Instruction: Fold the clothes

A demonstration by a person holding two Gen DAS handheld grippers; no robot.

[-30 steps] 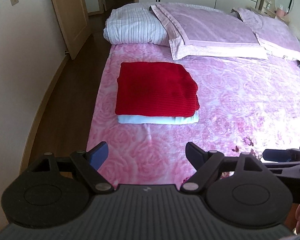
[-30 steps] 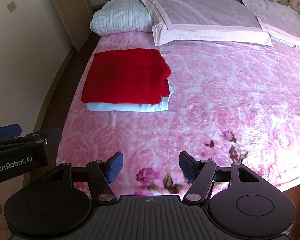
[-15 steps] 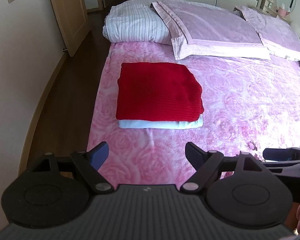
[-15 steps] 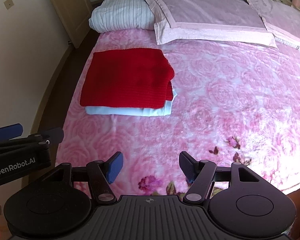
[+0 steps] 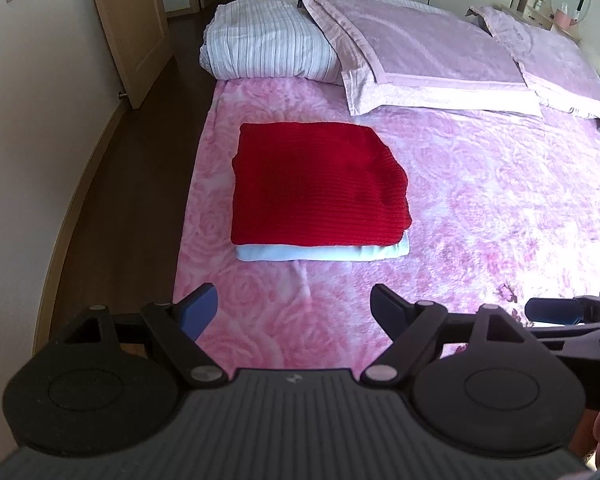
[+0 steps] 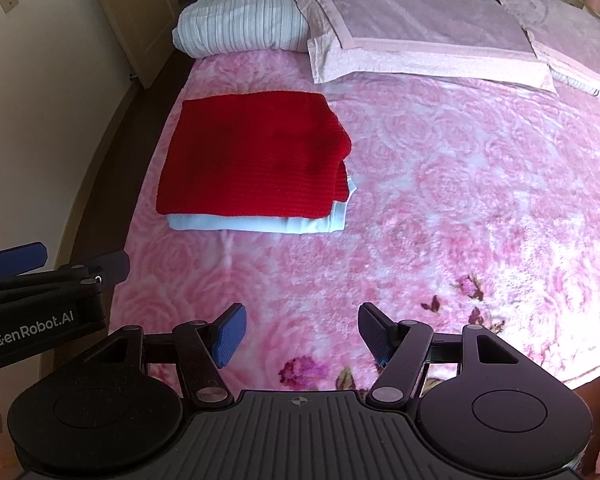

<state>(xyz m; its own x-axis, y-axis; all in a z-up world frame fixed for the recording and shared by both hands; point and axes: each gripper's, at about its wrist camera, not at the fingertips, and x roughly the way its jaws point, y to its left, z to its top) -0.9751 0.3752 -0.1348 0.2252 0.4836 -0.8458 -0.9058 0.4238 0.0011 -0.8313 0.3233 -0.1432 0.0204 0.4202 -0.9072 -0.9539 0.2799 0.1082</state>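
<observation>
A folded red sweater (image 5: 316,184) lies on a folded pale blue garment (image 5: 324,252), stacked near the left edge of the bed (image 5: 500,208), below the striped pillow (image 5: 268,52). Both the left hand-held gripper (image 5: 294,312) and the right hand-held gripper (image 6: 300,332) hover released and empty, short of the stack. The knit is likely soft, limp and light; a pinch at corners of its near folded edge would probably hold best.

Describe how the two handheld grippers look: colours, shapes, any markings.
Both are matte black: a ribbed base plate, two round discs, and linkage arms with silver pivot pins. The left gripper and the right gripper carry blue ribbed finger pads. White "GenRobot.AI" lettering marks the left one's side.
</observation>
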